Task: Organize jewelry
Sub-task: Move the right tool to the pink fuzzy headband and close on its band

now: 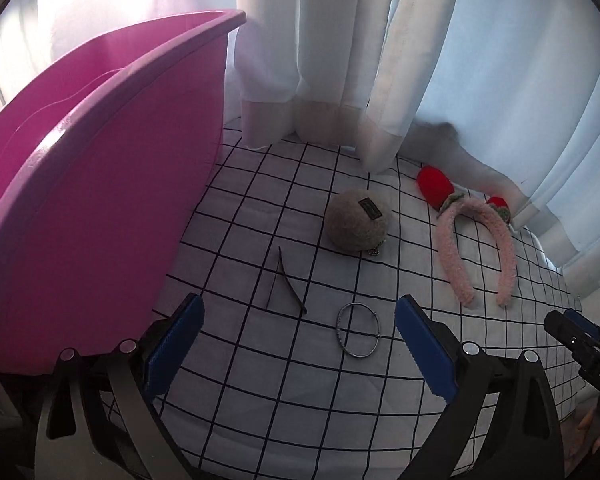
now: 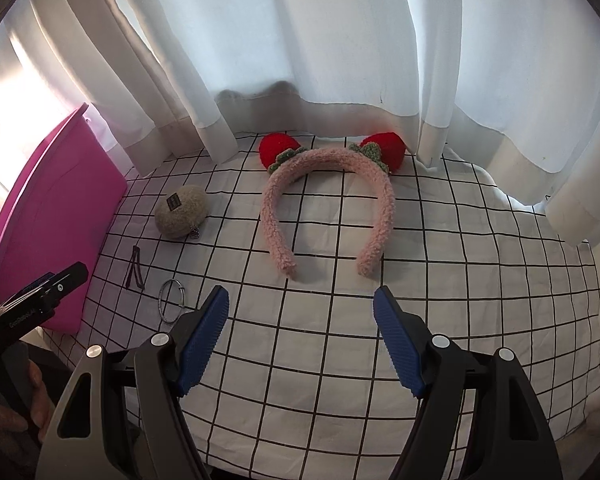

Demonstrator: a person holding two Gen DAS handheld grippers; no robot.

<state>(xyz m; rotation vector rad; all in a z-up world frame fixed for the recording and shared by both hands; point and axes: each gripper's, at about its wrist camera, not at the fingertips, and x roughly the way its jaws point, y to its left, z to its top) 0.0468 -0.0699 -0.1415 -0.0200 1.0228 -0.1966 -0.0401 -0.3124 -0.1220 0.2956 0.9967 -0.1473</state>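
On a white cloth with a black grid lie a thin silver bangle (image 1: 358, 330), a dark hair clip (image 1: 286, 282), a round beige fuzzy piece with a small label (image 1: 358, 220) and a pink fluffy headband with red strawberry ears (image 1: 476, 240). My left gripper (image 1: 300, 346) hovers open just in front of the bangle and clip, nothing between its blue pads. My right gripper (image 2: 300, 338) is open too, a short way in front of the headband (image 2: 326, 200), with the bangle (image 2: 172, 300) beside its left finger.
A large pink plastic bin (image 1: 100, 184) stands at the left of the cloth, also in the right wrist view (image 2: 56, 216). White curtains (image 2: 300, 60) hang along the back and drape onto the cloth. The cloth's front edge drops off close to both grippers.
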